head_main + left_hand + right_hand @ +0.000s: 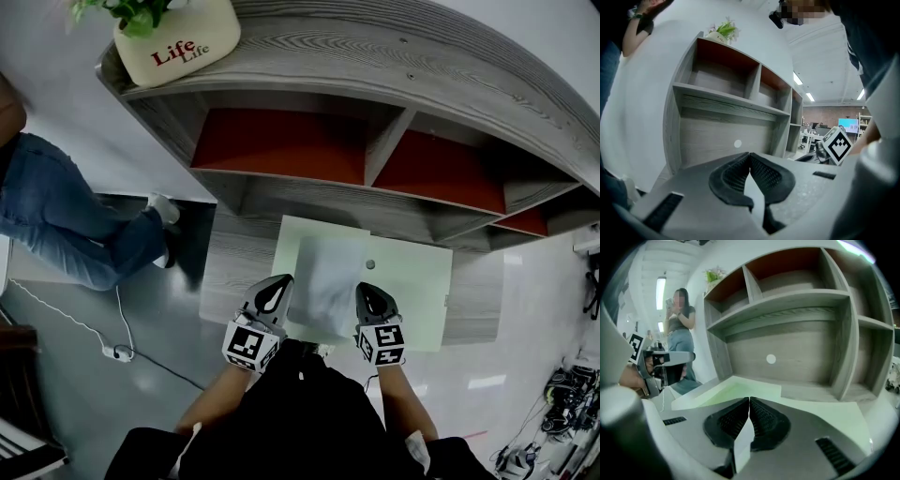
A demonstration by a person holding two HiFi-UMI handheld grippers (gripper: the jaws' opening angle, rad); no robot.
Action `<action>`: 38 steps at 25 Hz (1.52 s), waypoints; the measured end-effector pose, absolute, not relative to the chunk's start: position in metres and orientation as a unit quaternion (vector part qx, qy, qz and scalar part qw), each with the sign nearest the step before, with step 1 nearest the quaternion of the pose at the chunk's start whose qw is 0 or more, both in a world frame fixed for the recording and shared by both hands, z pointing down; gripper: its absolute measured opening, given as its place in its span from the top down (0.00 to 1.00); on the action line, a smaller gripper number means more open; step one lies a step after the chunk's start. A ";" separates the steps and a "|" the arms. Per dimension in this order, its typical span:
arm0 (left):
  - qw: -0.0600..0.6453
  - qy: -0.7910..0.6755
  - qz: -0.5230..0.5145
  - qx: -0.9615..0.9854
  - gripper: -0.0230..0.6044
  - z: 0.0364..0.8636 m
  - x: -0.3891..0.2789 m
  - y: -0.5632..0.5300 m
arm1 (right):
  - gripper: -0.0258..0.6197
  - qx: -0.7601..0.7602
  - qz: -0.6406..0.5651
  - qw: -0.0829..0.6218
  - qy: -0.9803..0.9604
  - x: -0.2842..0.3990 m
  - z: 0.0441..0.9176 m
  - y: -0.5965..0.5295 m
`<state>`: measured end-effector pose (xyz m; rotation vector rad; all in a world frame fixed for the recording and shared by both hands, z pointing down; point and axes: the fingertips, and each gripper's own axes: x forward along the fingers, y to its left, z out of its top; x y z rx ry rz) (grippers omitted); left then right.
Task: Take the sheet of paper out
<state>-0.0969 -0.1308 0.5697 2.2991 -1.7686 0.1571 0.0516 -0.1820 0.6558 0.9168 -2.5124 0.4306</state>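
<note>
A white sheet of paper [328,281] hangs between my two grippers over a pale green flat surface [412,281] in front of the wooden shelf unit. My left gripper [275,292] is shut on the sheet's left edge. In the left gripper view the jaws [750,155] are closed with a thin pale strip of the sheet [753,190] between the pads. My right gripper [373,298] is shut on the right edge. The right gripper view shows the white sheet [743,444] pinched edge-on in its closed jaws [749,400], with the green surface [726,392] beyond.
The grey wooden shelf unit [375,56] with red-backed compartments stands straight ahead. A cream plant pot [178,42] sits on its top left. A person in jeans [66,225] is at the left, and a cable [122,352] lies on the floor.
</note>
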 end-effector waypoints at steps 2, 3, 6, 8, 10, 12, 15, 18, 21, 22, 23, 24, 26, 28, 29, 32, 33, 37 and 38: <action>0.120 -0.604 0.056 0.786 0.95 0.572 -0.097 -0.131 | 0.91 0.328 0.173 0.232 -0.899 0.053 0.672 -0.184; 0.121 -0.604 0.057 0.785 0.95 0.573 -0.097 -0.131 | 0.87 0.326 0.182 0.239 -0.897 0.053 0.679 -0.185; 0.125 -0.606 0.060 0.784 0.95 0.577 -0.098 -0.130 | 0.80 0.322 0.205 0.255 -0.888 0.054 0.697 -0.187; 0.126 -0.606 0.061 0.783 0.95 0.579 -0.099 -0.131 | 0.76 0.319 0.222 0.268 -0.882 0.054 0.709 -0.189; 0.126 -0.606 0.062 0.783 0.95 0.581 -0.100 -0.133 | 0.73 0.313 0.238 0.283 -0.874 0.053 0.722 -0.191; 0.127 -0.607 0.064 0.782 0.95 0.582 -0.101 -0.134 | 0.72 0.308 0.255 0.296 -0.867 0.051 0.733 -0.192; 0.128 -0.608 0.066 0.781 0.95 0.584 -0.103 -0.134 | 0.71 0.304 0.272 0.313 -0.858 0.049 0.746 -0.193; 0.128 -0.612 0.067 0.778 0.95 0.584 -0.106 -0.135 | 0.71 0.301 0.285 0.325 -0.850 0.047 0.756 -0.194; 0.129 -0.615 0.068 0.775 0.95 0.584 -0.111 -0.134 | 0.69 0.298 0.297 0.331 -0.844 0.044 0.761 -0.196; 0.129 -0.616 0.068 0.774 0.95 0.584 -0.112 -0.134 | 0.69 0.299 0.300 0.333 -0.842 0.043 0.762 -0.196; 0.130 -0.617 0.068 0.773 0.95 0.584 -0.113 -0.133 | 0.69 0.300 0.304 0.334 -0.840 0.043 0.764 -0.196; 0.130 -0.618 0.068 0.772 0.95 0.585 -0.115 -0.133 | 0.69 0.300 0.306 0.336 -0.839 0.042 0.765 -0.196; 0.130 -0.620 0.068 0.771 0.95 0.585 -0.116 -0.132 | 0.70 0.302 0.306 0.339 -0.837 0.041 0.768 -0.197; 0.129 -0.621 0.068 0.770 0.95 0.585 -0.117 -0.132 | 0.72 0.304 0.303 0.341 -0.836 0.040 0.769 -0.200; 0.129 -0.620 0.068 0.771 0.95 0.585 -0.117 -0.132 | 0.73 0.307 0.301 0.342 -0.836 0.040 0.769 -0.201; 0.133 -0.617 0.068 0.773 0.95 0.588 -0.115 -0.132 | 0.83 0.317 0.293 0.346 -0.833 0.043 0.772 -0.206; 0.134 -0.617 0.069 0.773 0.95 0.589 -0.114 -0.131 | 0.86 0.320 0.288 0.348 -0.833 0.044 0.773 -0.207; 0.134 -0.619 0.068 0.771 0.95 0.588 -0.116 -0.127 | 0.92 0.326 0.273 0.355 -0.833 0.047 0.773 -0.207; 0.134 -0.620 0.068 0.770 0.95 0.588 -0.117 -0.126 | 0.92 0.327 0.270 0.356 -0.833 0.047 0.772 -0.207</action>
